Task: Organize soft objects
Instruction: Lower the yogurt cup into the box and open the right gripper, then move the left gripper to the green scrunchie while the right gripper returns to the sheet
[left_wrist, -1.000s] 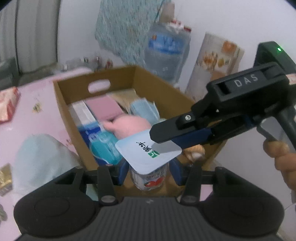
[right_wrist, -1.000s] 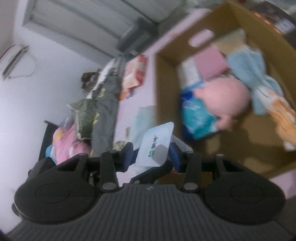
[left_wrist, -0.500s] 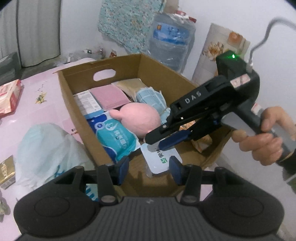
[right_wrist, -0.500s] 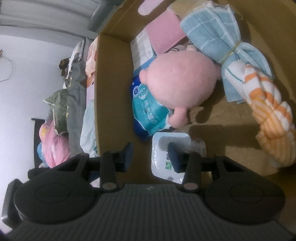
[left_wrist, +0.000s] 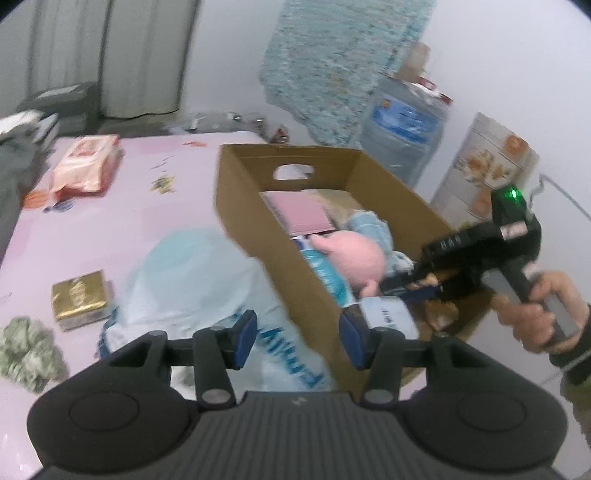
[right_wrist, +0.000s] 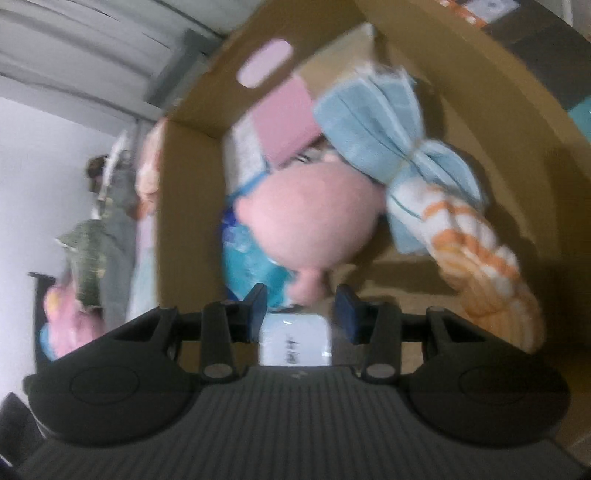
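Observation:
An open cardboard box (left_wrist: 258, 221) stands on the pink sheet. In it lie a pink plush (left_wrist: 354, 254) (right_wrist: 310, 214), a blue towel bundle (right_wrist: 376, 122), an orange-striped towel (right_wrist: 487, 266), a teal wipes pack (right_wrist: 247, 273) and a pink pack (right_wrist: 284, 118). My right gripper (right_wrist: 301, 312) (left_wrist: 399, 290) reaches into the box's near end. It is shut on a white-lidded cup (right_wrist: 293, 341) (left_wrist: 388, 317), just in front of the plush. My left gripper (left_wrist: 297, 339) hangs open and empty outside the box's near left corner, over a pale blue plastic bag (left_wrist: 192, 273).
On the sheet to the left lie a gold packet (left_wrist: 79, 299), a crumpled green cloth (left_wrist: 26, 350) and an orange-white pack (left_wrist: 86, 166). A water jug (left_wrist: 402, 129) stands behind the box. A hand (left_wrist: 532, 310) holds the right gripper's handle.
The cup was between my left fingers with the right gripper clamped on it. The right gripper has carried it down into the box. The left gripper has swung left over the bag.

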